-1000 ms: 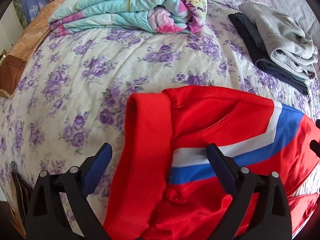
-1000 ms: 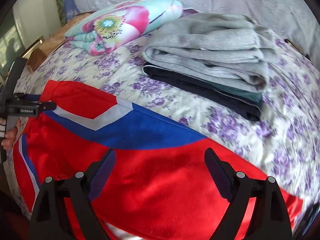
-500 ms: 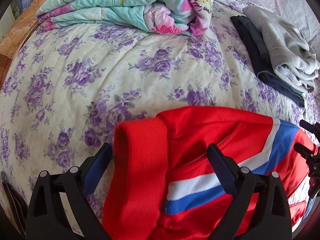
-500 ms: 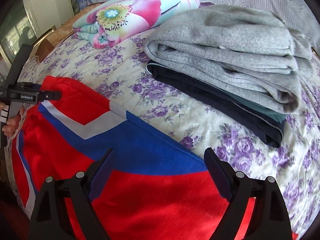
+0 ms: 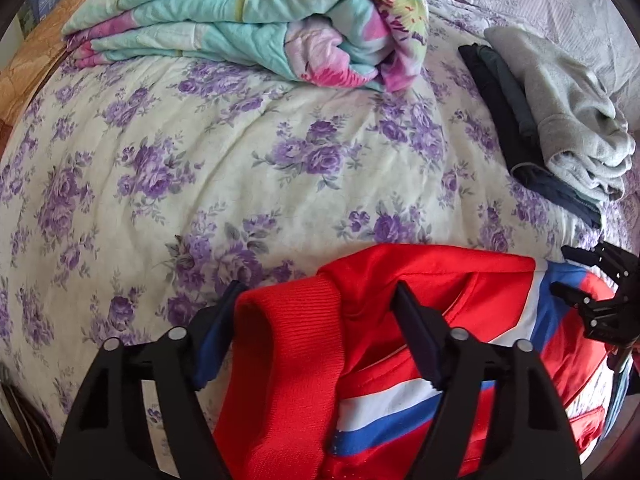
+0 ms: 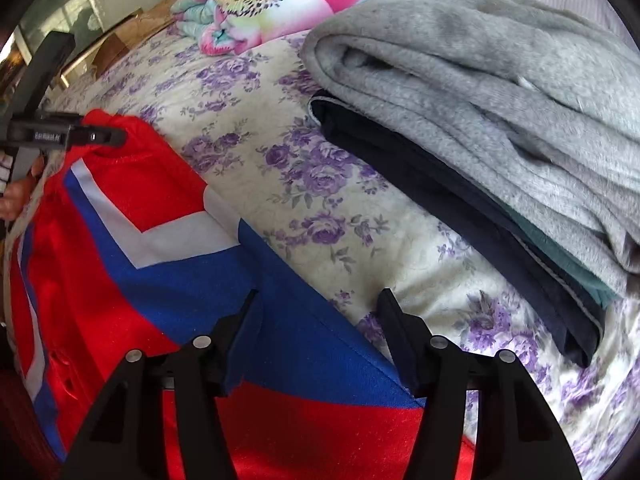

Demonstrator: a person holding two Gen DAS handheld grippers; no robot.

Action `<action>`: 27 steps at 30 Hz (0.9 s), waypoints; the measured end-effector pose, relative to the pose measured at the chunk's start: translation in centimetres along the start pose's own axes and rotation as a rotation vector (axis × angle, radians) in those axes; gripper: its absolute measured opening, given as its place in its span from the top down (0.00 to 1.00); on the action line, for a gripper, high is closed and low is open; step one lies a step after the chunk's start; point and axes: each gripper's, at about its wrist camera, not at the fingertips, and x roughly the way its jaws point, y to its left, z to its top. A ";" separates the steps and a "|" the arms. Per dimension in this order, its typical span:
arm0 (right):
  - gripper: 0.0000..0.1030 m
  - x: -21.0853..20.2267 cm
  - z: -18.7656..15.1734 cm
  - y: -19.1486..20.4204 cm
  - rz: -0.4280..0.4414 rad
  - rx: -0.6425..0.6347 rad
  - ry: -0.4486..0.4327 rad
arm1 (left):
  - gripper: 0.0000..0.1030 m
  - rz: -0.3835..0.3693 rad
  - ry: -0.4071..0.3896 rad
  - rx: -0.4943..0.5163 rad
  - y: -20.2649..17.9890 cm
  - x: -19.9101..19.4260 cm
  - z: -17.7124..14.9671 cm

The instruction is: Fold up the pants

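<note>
**A:** Where do things stand, closest first?

**B:** Your left gripper (image 5: 316, 316) has its jaws spread, and the ribbed red waistband (image 5: 292, 360) of the pants (image 5: 448, 312) bulges up between them. The fingers straddle the band but are not clamped on it. Your right gripper (image 6: 318, 320) is spread as well, straddling the far edge of the blue panel (image 6: 208, 280), with one finger over the fabric and the other over the bedspread (image 6: 360, 208). Neither holds anything.

**A:** And the pants themselves?

**B:** They lie at the near edge of the bed, red with a white and blue chevron, the waistband end by your left gripper and the rest running off toward your right.

**A:** So how do you get a good pinch?

**B:** In my judgement, lower each gripper until one finger slips under the cloth edge, then squeeze. On the left, take the waistband through its whole thickness; it is bulky and rolled, so a shallow bite may slip. On the right, catch every layer at the hem line, not just the top one.

**A:** Anything farther out to mind?

**B:** Bare floral bedspread lies just beyond, which gives you room to lay the fold. Past it, keep well apart from the grey and dark folded clothes (image 6: 500, 120) on the right and the rolled floral quilt (image 5: 280, 24) at the back.
</note>
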 end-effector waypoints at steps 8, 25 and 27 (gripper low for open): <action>0.93 -0.6 0.4 3.7 -0.104 -0.112 0.054 | 0.51 0.015 -0.030 0.005 0.1 -1.4 -0.6; 0.94 -8.5 -3.5 9.8 -0.167 -0.095 -0.060 | 0.55 -0.105 -0.096 -0.046 0.6 -8.7 -5.1; 0.94 -8.7 -4.0 10.2 -0.173 -0.091 -0.067 | 0.49 -0.098 -0.086 -0.040 0.2 -9.0 -5.5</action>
